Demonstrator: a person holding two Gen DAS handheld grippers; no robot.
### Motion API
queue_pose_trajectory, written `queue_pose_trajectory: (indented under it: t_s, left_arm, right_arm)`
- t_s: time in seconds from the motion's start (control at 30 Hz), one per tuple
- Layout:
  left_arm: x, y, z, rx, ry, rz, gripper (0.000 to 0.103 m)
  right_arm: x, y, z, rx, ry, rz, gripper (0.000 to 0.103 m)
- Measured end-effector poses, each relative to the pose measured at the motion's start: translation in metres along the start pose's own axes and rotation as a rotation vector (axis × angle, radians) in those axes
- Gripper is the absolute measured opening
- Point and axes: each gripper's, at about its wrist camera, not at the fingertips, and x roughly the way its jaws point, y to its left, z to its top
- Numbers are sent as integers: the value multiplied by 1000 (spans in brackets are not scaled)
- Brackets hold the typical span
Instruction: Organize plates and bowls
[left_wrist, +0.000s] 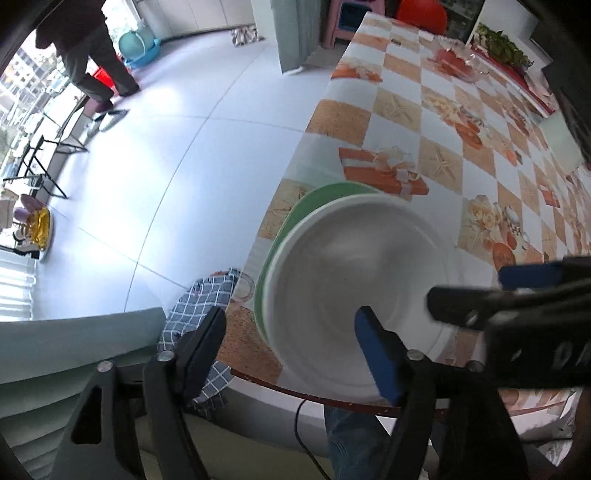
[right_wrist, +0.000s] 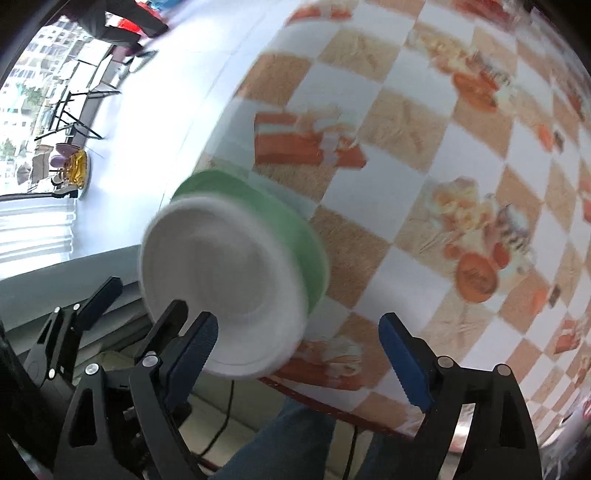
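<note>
A white bowl (left_wrist: 347, 266) sits nested on a green plate (left_wrist: 295, 218) at the near edge of the table; the right wrist view shows the same white bowl (right_wrist: 229, 273) on the green plate (right_wrist: 295, 229). My left gripper (left_wrist: 290, 321) is open and straddles the bowl's left rim, with one blue pad (left_wrist: 376, 354) over the bowl's inside and the other finger off the table edge. My right gripper (right_wrist: 299, 325) is open across the bowl's right rim. No pad presses on the bowl. Each gripper shows in the other's view: the right gripper (left_wrist: 517, 291), the left gripper (right_wrist: 142, 299).
The table (left_wrist: 443, 155) wears an orange and white checked cloth, with a glass dish (left_wrist: 458, 61) and greens far back. A checked fabric (left_wrist: 207, 295) lies on a seat by the table's corner. A person (left_wrist: 96, 55) walks on the tiled floor far left. A jeans-clad leg (right_wrist: 288, 443) is below the table edge.
</note>
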Motion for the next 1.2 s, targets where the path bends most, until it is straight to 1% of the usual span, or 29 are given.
queue_pose_trajectory:
  t_s: [0.1,0.13,0.17,0.23,0.27,0.3,0.4,0.43,0.5,0.57,0.7,0.9,1.03,1.2]
  left_arm:
    - [-14,1,-4,6,-17,-36,83]
    - [-21,0,-4,18,-23,-38,86]
    - [-26,-1,-4,30,-28,-37,86]
    - [-44,-6,-5,71,-43,-12,86]
    - [-50,-8,-5,83,-53,-18,86]
    - [-60,-10,-6,100,-69,-36,86]
    - [-88,-14,-9,135,-119,-48,87]
    - [-93,-15,-9,141,-120,-40,87]
    - [-101,-18,-9,163,-97,-25,87]
    - [-104,-20,-9,163,-83,-40,86]
    - [-109,-26,-9,175,-93,9,86]
    - [-109,-26,-6,168,-86,32,87]
    - [-111,-27,-5,177,-93,48,87]
    - [-110,-29,-4,191,-83,57,87]
  right_arm:
    - [-20,2,-5,-30,-38,-17,90]
    - [-28,3,-6,-36,-52,-10,90]
    - [-35,1,-10,-42,-62,-7,90]
    - [-53,-7,-19,-64,-82,1,90]
    - [-61,-6,-22,-75,-92,10,91]
    - [-68,-3,-24,-85,-98,9,101]
    - [-79,6,-29,-119,-93,-34,103]
    - [-83,7,-33,-124,-96,-36,103]
    - [-89,4,-42,-120,-99,-41,103]
    - [-90,3,-46,-113,-95,-49,103]
    - [-93,-5,-46,-84,-84,-42,103]
    - [-93,-8,-45,-72,-73,-26,103]
    - [-94,-9,-45,-61,-74,-15,103]
    - [-95,-7,-45,-69,-78,-10,103]
